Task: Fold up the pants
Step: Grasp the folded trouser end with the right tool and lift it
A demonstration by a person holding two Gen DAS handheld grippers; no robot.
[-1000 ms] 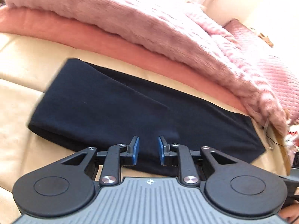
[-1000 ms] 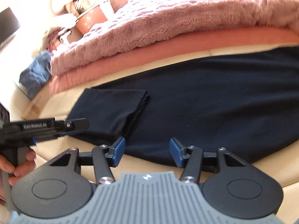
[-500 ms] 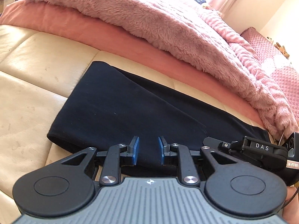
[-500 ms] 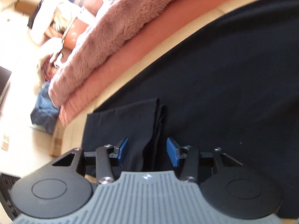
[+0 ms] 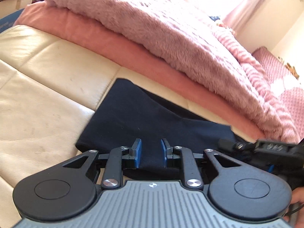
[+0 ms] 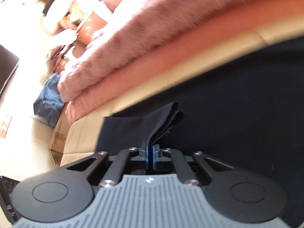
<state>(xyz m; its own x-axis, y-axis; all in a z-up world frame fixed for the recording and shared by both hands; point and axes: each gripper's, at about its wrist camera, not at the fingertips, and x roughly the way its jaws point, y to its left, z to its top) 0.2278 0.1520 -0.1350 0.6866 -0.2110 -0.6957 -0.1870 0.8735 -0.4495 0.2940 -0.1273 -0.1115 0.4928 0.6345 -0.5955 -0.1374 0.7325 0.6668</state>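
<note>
Pants [image 5: 144,117], dark navy, lie flat on the cream cushion [image 5: 47,87], filling the middle of the left wrist view, their squared end pointing to upper centre. At lower centre, the left gripper [image 5: 150,153] sits just over the near edge of the cloth, its blue pads [image 5: 137,152] spread apart with nothing between them, dark fabric showing through the gap. Along the top, a fuzzy pink blanket [image 5: 171,38] lies on a salmon sheet [image 5: 106,38], running from upper left down to the right edge. At the right edge, level with the pads, the other tool's black body pokes in over the pants.

Over to the right wrist view, which is blurred. On the left, a blue bundle [image 6: 49,102] and a cardboard box [image 6: 57,142] sit beyond the cushion's end. At lower centre, the right gripper [image 6: 150,157] has its pads pressed together on a doubled fold of the pants [image 6: 237,104], and that fold stands up from the pads toward mid-frame. To the right, the rest of the cloth spreads dark across the frame.
</note>
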